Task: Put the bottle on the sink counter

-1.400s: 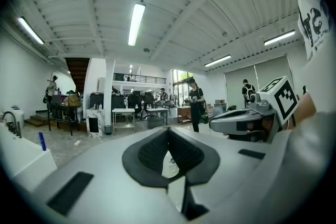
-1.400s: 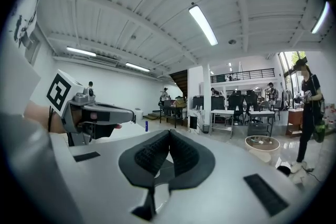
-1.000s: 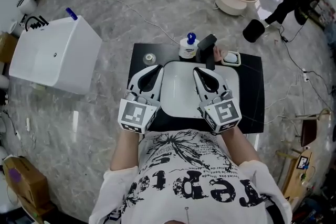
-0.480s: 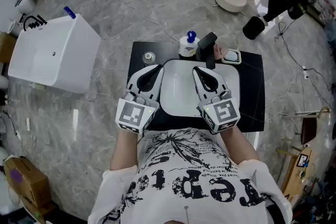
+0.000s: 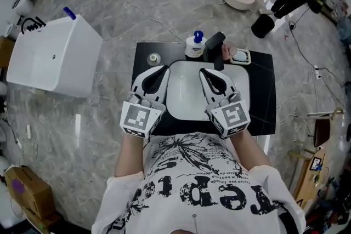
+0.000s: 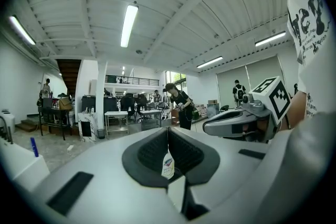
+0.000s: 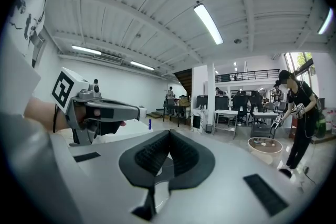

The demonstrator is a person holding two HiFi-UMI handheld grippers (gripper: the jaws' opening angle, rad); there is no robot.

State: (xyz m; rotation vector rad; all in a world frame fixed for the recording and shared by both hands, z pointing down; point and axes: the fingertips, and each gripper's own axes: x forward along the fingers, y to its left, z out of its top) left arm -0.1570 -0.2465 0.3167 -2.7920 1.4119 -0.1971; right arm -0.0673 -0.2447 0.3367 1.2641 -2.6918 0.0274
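"Where did we find the bottle?"

"We saw the bottle [image 5: 195,46], white with a blue pump top, standing upright on the black counter [image 5: 262,100]. It was at the back rim of the white basin [image 5: 184,90], just left of the black faucet [image 5: 215,49]. Neither of our grippers touched it."

"How did we hold the left gripper?"

"Our left gripper [image 5: 163,70] hung over the basin's left edge, jaws pressed together with nothing pinched. In its own view we made out the bottle only through the notch under the closed pads, out beyond them."

"And the right?"

"Our right gripper [image 5: 203,72] hovered over the basin's right half, pointing toward the faucet. Its pads met too, on nothing."

"What else did we note?"

"A small round object [image 5: 154,58] lay on the counter's back left corner, and a soap dish [image 5: 239,56] sat right of the faucet. A white tub [image 5: 52,57] stood on the floor, well off to our left."
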